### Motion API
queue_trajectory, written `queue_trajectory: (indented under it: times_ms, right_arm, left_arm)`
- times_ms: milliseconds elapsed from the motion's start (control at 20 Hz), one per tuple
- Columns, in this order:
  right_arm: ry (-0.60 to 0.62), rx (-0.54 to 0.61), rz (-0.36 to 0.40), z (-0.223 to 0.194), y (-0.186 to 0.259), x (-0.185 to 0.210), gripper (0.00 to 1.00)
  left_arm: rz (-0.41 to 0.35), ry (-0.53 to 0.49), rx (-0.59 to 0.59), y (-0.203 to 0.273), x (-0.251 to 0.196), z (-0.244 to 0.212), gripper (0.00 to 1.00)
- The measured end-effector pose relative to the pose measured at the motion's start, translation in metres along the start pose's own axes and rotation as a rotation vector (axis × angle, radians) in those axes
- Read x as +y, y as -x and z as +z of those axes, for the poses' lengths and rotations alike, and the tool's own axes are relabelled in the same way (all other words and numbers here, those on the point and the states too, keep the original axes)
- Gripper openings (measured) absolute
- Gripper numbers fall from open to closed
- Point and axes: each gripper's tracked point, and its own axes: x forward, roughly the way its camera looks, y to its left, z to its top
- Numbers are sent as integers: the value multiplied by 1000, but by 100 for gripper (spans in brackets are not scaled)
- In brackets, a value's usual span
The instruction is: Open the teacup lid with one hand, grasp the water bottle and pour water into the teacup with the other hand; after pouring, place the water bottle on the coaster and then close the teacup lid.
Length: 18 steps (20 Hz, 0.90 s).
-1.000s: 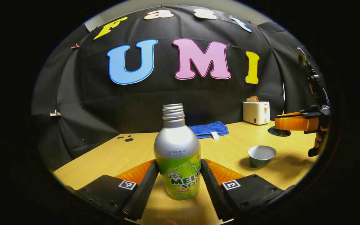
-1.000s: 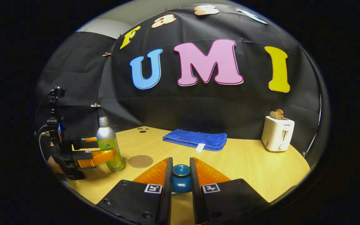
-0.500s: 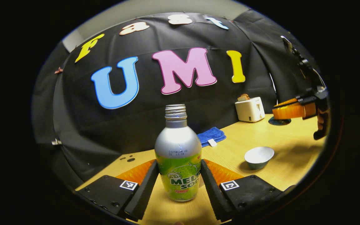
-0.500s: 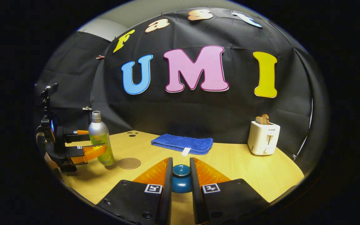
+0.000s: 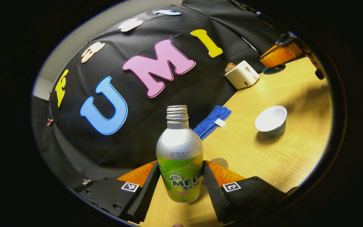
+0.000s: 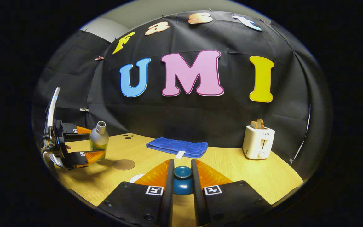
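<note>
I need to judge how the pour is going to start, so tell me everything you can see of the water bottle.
The water bottle is a metal-looking bottle with a silver shoulder, a threaded neck with no cap on it, and a green label around its lower body. The left hand-held gripper holds it by the label, one finger on each side. In the right gripper view the water bottle is tilted, neck leaning toward the middle of the table, above the wood beside the round coaster.
</note>
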Motion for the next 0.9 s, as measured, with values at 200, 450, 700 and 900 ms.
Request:
queue_trajectory:
  times_ms: [200, 450, 700, 900]
  right_arm:
    - [2, -5, -3, 2, 1, -3, 31]
    - [-7, -16, -23, 6, 4, -15, 31]
    - [-9, -27, -37, 11, 8, -22, 31]
    - [-12, -35, -42, 15, 10, -26, 31]
  left_arm:
    - [-22, -130, 37, -4, -6, -7, 80]
    - [-50, -332, 46, -9, -13, -3, 81]
    - [-76, -485, 9, -8, -31, 13, 80]
    - [-106, -583, 2, -23, -42, 24, 81]
